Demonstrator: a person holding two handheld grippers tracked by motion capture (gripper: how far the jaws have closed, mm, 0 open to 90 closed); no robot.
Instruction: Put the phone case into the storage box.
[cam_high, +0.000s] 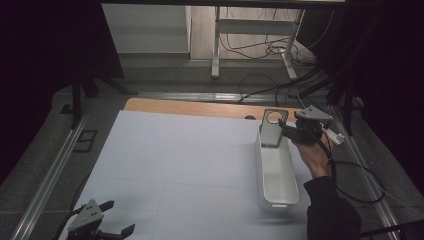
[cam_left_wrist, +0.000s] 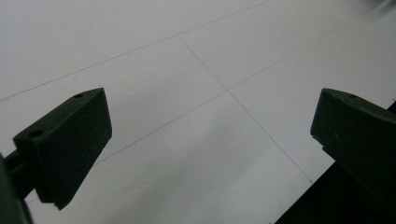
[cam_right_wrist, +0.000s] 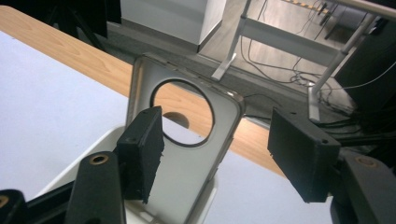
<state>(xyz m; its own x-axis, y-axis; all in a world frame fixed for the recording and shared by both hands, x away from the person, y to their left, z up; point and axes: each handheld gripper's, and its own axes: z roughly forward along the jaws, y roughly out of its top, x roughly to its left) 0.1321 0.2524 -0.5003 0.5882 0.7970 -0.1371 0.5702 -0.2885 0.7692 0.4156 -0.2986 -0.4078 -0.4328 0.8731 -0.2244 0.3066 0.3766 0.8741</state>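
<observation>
Behind the open right gripper (cam_right_wrist: 215, 154), a phone case (cam_right_wrist: 187, 140) leans in its tray (cam_high: 277, 185) (base hidden).

Phone case (cam_right_wrist: 187, 154) bottom cut off by the right gripper view's lower edge, left jaw covering part, white bin (cam_high: 276, 175) interior dim

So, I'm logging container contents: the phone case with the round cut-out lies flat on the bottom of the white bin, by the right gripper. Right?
Not flat: the phone case stands upright, leaning at the far end of the white bin, as the right gripper view shows. It is by the right gripper, between its open jaws.
</observation>
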